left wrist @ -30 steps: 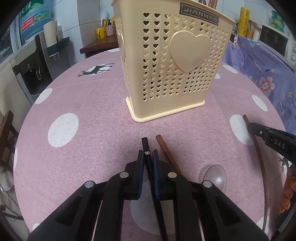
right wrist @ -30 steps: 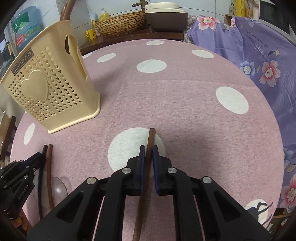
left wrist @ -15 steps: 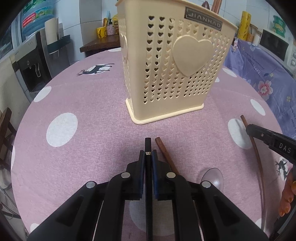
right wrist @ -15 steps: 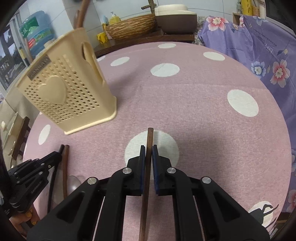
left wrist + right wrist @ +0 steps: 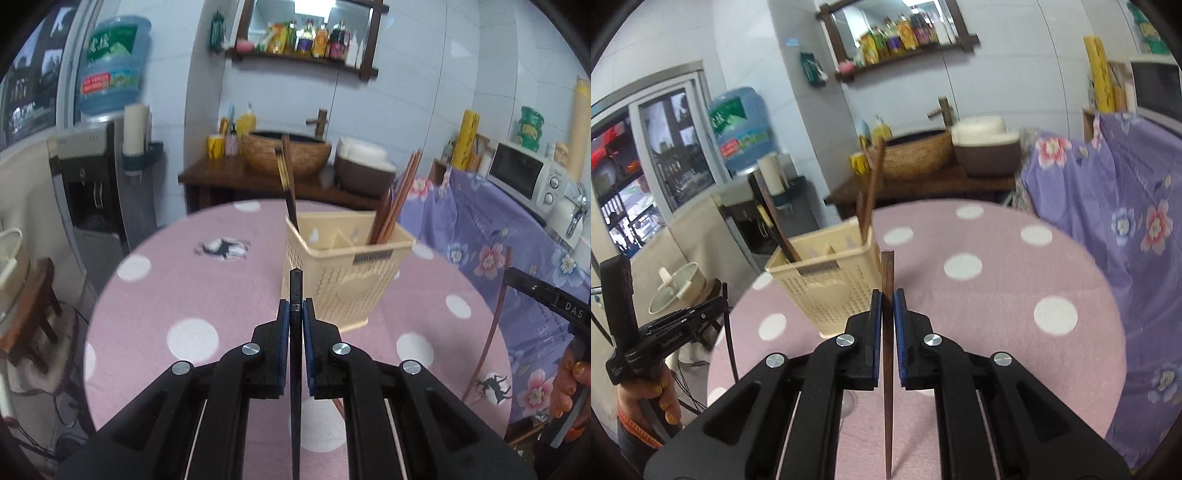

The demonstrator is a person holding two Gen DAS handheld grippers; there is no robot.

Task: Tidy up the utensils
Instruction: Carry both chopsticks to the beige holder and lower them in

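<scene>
My left gripper is shut on a black chopstick, held above the pink dotted table, its blunt end toward the cream utensil basket. My right gripper is shut on a brown chopstick, also lifted, with the basket ahead to the left. The basket holds several brown chopsticks and a dark one. The right gripper with its brown chopstick shows in the left wrist view; the left gripper shows in the right wrist view.
A purple floral cloth covers a counter with a microwave on the right. A water dispenser stands left of the table. A wooden sideboard with a woven basin lies behind. A brown stick end lies under my left gripper.
Both grippers have lifted their chopsticks off the table and tilted up. The basket now appears lower and farther, with its open top visible.
</scene>
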